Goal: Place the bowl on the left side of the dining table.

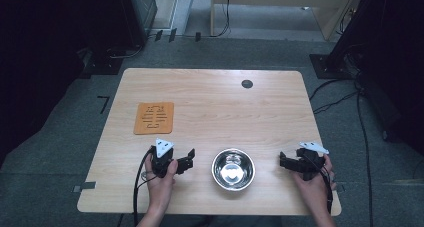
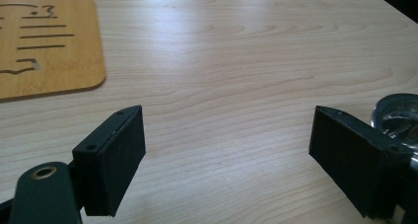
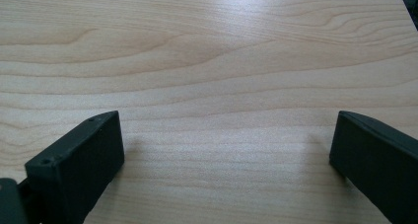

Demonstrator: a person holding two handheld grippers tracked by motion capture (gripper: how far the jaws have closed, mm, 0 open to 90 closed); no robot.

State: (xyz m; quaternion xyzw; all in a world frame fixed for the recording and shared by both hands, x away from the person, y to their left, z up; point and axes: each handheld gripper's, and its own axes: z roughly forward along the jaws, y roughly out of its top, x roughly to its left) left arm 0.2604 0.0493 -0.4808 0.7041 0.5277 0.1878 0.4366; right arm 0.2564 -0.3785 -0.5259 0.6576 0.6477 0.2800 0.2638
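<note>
From above, the steel bowl (image 1: 233,168) sits mouth-up near the table's (image 1: 210,97) front edge, between the left gripper (image 1: 186,160) and right gripper (image 1: 285,162), seemingly parked either side in readiness. Being round, it has no long axis.

Along the left gripper (image 2: 226,150), jaws stand wide and empty; the bowl's rim (image 2: 397,116) peeks beside one jaw, the wooden mat (image 2: 47,44) farther off.

Right gripper (image 3: 226,150): jaws spread wide over bare wood.

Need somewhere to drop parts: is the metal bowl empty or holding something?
Empty and upright: the high view shows the metal bowl with only bare shiny interior.
</note>
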